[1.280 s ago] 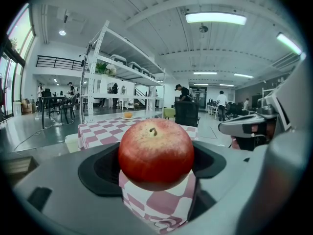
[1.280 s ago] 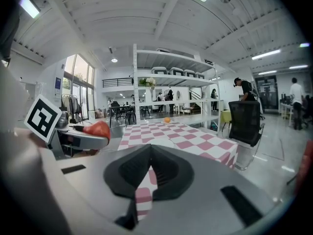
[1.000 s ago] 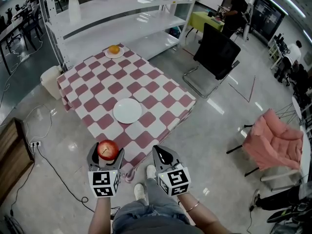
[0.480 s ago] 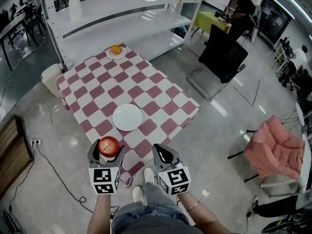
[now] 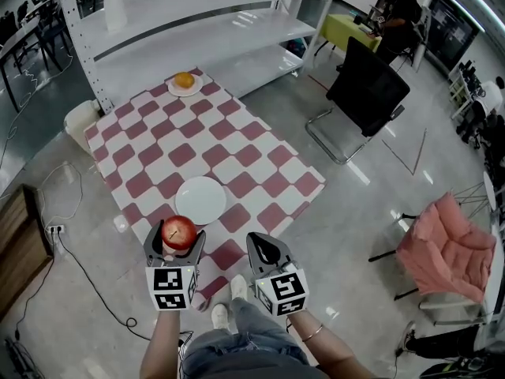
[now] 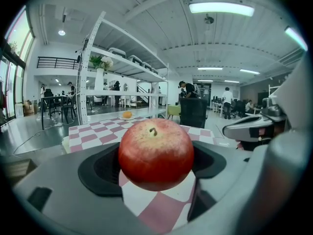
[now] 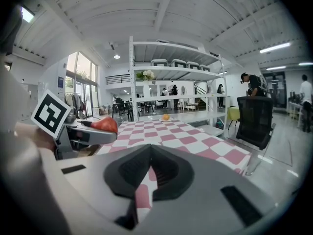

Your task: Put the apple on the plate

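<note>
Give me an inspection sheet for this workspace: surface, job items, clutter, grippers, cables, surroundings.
Surface: table under a red-and-white checked cloth, mostly bare.
Job's things: red apple held above the table's near edge; empty round white plate on the cloth just beyond it.
Clutter: orange fruit on a small white plate at the far corner.
Grippers: left gripper shut on the red apple; right gripper shut, empty, beside it.
Cables: black cable trailing over the floor left of the table.
Surroundings: white metal shelving behind the table; black office chair and pink chair to the right; a person at a far desk.
</note>
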Demonstrator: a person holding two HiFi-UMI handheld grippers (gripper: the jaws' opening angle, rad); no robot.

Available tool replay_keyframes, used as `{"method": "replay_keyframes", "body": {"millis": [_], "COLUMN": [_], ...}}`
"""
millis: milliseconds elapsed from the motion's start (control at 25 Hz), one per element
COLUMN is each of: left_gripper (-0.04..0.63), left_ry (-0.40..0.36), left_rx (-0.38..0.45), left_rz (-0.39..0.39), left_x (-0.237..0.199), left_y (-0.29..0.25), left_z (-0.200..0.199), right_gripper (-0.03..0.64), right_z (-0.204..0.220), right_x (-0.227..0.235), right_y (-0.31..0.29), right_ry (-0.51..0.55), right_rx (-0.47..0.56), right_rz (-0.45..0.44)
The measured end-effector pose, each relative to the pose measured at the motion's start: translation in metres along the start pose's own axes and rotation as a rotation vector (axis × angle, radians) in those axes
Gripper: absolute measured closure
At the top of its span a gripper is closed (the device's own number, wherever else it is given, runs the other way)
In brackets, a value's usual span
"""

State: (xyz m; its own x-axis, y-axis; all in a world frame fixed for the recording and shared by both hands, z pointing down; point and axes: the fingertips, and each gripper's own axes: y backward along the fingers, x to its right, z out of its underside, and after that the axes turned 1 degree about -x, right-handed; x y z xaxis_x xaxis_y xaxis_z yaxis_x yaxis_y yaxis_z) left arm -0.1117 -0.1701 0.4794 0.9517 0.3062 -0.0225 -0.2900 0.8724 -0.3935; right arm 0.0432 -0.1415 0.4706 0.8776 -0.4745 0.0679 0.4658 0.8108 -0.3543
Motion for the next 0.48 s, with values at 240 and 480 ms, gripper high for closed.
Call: {"method": "replay_keyframes", "body": {"millis": [240, 480], "left_gripper": [0.173, 0.173], "left_ry": [0.005, 0.011], "left_rx": [-0.033, -0.051], "left_rz": [-0.006, -0.015], "left_x": [0.004, 0.004], "left_y": [-0.028, -0.054], "left_z": [0.002, 0.004], "right_gripper": [0.606, 0.606], "right_z": [0.002, 0.007], "right_x": [0.017, 0.027], "right_y": [-0.021, -0.040], "right_ry": [-0.009, -0.010], "right_rx": [-0.019, -0.041], "right_rz": [-0.013, -0.037]}}
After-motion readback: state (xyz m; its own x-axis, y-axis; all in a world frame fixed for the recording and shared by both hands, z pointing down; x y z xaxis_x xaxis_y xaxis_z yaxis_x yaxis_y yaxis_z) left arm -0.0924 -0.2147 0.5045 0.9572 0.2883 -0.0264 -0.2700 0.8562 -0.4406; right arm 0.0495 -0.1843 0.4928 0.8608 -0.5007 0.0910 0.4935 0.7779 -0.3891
